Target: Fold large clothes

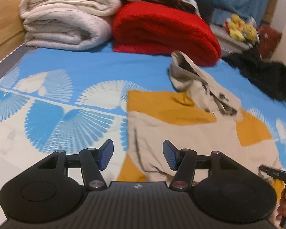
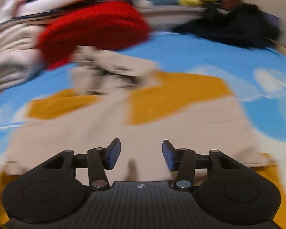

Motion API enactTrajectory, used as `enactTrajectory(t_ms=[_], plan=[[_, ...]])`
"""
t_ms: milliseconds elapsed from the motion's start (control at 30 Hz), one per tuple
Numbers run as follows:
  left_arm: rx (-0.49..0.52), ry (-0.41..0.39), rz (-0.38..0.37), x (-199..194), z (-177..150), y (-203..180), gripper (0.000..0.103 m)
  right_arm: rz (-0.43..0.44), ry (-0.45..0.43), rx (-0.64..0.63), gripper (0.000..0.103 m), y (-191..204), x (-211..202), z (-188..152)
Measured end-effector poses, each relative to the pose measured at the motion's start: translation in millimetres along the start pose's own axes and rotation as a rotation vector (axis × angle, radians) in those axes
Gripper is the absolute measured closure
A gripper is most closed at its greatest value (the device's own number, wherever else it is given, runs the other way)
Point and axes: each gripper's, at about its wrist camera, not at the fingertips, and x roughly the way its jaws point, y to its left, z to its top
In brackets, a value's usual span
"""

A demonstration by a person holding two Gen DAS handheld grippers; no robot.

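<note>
garment (image 2: 108, 133) below right gripper (image 2: 141, 155), seemingly unheld

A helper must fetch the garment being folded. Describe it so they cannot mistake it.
On the blue and white patterned bedsheet, look in front of the folded red blanket. The beige and mustard-yellow garment lies spread there, the only two-coloured piece; the clothes heap nearby is black.

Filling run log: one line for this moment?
left gripper: open, empty | right gripper: open, empty | garment: on bed
</note>
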Motion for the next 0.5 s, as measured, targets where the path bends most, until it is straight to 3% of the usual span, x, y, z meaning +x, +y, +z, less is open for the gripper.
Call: enactTrajectory(t_ms=[67, 100, 233, 333, 433, 500], plan=[[0.029, -0.001, -0.001, 5, -4, -15, 0.040, -0.064, 0.149, 0.068, 0.059, -42, 25, -6], [0.037, -0.007, -0.002, 7, -4, -20, 0.040, -0.045, 0.138, 0.109, 0.067, -53, 22, -5], [0.018, -0.051, 0.002, 9, -5, -29, 0.040, 0.047, -0.032, 0.170, 0.061, -62, -55, 8], [-0.007, -0.097, 0.000, 9, -3, -35, 0.040, 0.105, -0.156, 0.269, 0.039, -64, -113, 14], [0.001, -0.155, -0.001, 7, -6, -45, 0.040, 0.168, -0.277, 0.264, 0.038, -62, -150, 13], [0.036, -0.202, 0.002, 5, -11, -55, 0.040, 0.162, -0.291, 0.245, 0.038, -64, -150, 15]])
